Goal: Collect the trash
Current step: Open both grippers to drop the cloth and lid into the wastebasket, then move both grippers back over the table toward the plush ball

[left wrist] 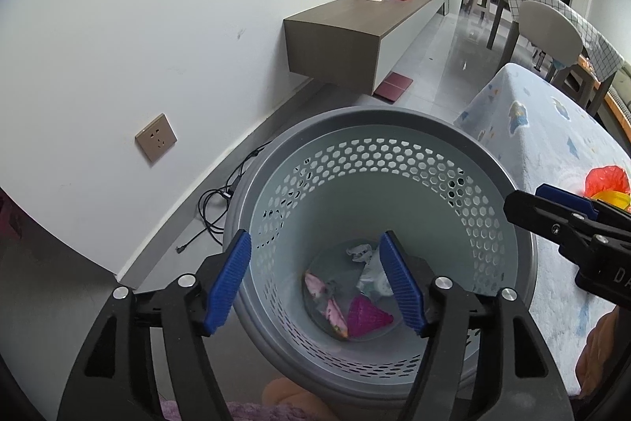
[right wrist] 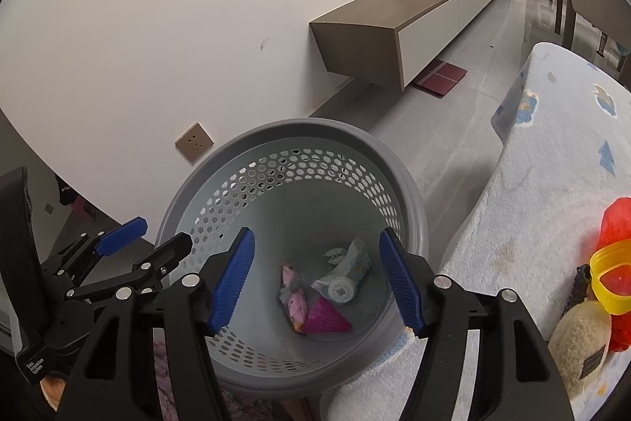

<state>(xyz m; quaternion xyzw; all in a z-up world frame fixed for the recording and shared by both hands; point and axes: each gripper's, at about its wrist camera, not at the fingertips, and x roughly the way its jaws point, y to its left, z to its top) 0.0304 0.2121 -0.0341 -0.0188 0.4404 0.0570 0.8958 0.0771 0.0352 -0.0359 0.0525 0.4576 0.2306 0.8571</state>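
A grey perforated basket [left wrist: 355,115] stands on the floor beside the table, and both grippers hang over its mouth. At its bottom lie a pink wrapper [left wrist: 329,304], a magenta triangular piece [left wrist: 366,318], a white packet [left wrist: 372,279] and crumpled white paper [left wrist: 359,252]. My left gripper [left wrist: 317,283] is open with nothing between its blue pads. In the right wrist view the basket [right wrist: 299,125] holds the same pink wrapper [right wrist: 294,302], magenta piece [right wrist: 325,318] and white packet [right wrist: 351,271]. My right gripper [right wrist: 317,283] is open and empty. Each gripper shows in the other's view: right gripper [left wrist: 526,196], left gripper [right wrist: 163,233].
A table with a light blue cartoon cloth [right wrist: 552,160] is at the right, bearing a red plastic bag [right wrist: 617,219], a yellow container [right wrist: 609,279] and a beige plush item [right wrist: 579,342]. A wall socket [left wrist: 155,137], cables [left wrist: 221,208] and a floating cabinet [left wrist: 355,34] line the wall.
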